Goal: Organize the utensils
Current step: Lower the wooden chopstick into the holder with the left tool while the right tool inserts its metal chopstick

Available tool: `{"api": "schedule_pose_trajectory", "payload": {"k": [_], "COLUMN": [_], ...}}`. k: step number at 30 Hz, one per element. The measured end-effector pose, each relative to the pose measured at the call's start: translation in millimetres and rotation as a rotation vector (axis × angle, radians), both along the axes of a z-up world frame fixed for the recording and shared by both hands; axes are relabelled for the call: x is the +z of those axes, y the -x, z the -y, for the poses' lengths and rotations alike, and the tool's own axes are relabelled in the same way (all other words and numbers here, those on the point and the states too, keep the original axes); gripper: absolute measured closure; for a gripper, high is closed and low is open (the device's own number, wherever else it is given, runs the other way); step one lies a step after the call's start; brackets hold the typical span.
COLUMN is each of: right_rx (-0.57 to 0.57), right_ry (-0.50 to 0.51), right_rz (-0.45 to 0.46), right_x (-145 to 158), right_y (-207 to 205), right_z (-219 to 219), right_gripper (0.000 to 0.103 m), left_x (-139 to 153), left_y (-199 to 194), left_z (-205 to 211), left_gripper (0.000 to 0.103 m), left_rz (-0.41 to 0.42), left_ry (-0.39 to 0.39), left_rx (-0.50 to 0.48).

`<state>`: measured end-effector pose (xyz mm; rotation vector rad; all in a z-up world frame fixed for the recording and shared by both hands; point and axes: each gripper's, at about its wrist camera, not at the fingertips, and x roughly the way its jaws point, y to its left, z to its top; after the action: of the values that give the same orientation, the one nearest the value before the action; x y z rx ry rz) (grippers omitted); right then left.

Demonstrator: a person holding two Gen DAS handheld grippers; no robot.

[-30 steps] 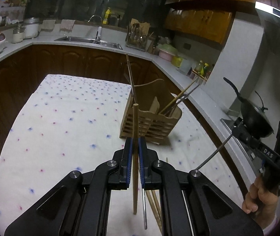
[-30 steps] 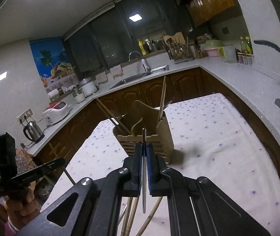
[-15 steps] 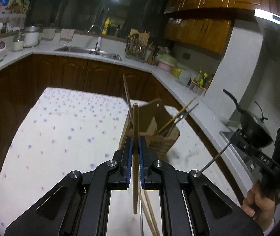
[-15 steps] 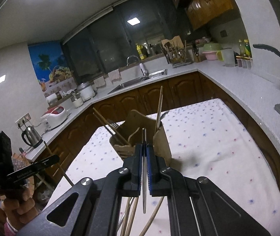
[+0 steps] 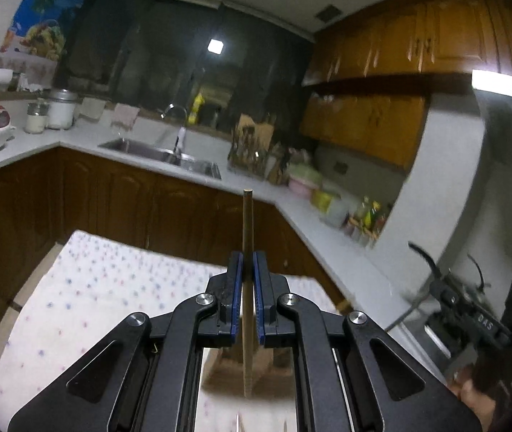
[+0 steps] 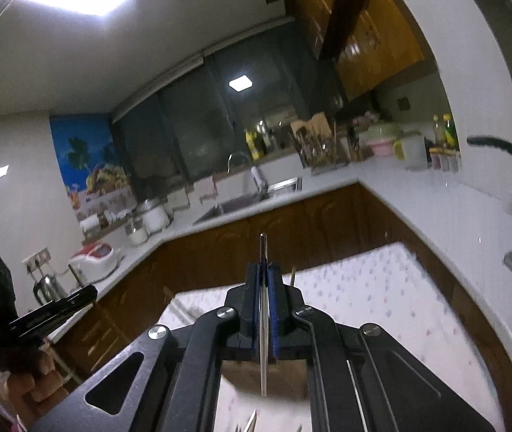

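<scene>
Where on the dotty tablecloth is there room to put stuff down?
The dotted tablecloth looks bare from its far edge by the dark cabinets down to the left gripper. In the right wrist view the cloth's right side is bare too. It is crowded near the wooden holder beneath both grippers, where loose utensil tips lie.

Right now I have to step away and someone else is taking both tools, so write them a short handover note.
Left tool: shut on a wooden chopstick, held upright.
Right tool: shut on a thin metal utensil, also upright; its type cannot be told.
Wooden utensil holder: on the dotted tablecloth, mostly hidden behind the tools.
Done: one piece gripped in each tool, clear of the cloth.
Left: lower both into the holder. More utensils lie at the near edge, probably still to sort.
</scene>
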<state>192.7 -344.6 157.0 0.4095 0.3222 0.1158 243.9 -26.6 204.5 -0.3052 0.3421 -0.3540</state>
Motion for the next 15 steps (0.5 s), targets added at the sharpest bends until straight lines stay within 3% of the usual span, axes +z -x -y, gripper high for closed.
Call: {"api": "schedule_pose_trajectory", "payload": {"k": [3, 8, 15], "right_rx": [-0.018, -0.034, -0.031], "right_ry": [-0.007, 0.013, 0.029], "right_rz": [0.016, -0.012, -0.077], "right_x": [4, -11, -51], "right_y": [-16, -44, -59], "right_z": [3, -4, -13], "right_gripper": [0.098, 0.098, 0.098], "left_x": [-2, -31, -71], "left_y": [-19, -53, -63], "left_z": [3, 7, 23], "left_gripper": [0.098, 0.098, 0.097], "left_rz": [0.009, -0.045, -0.103], "left_ry": [0.018, 0.058, 0.011], "left_rx": [0.042, 0.084, 0.054]}}
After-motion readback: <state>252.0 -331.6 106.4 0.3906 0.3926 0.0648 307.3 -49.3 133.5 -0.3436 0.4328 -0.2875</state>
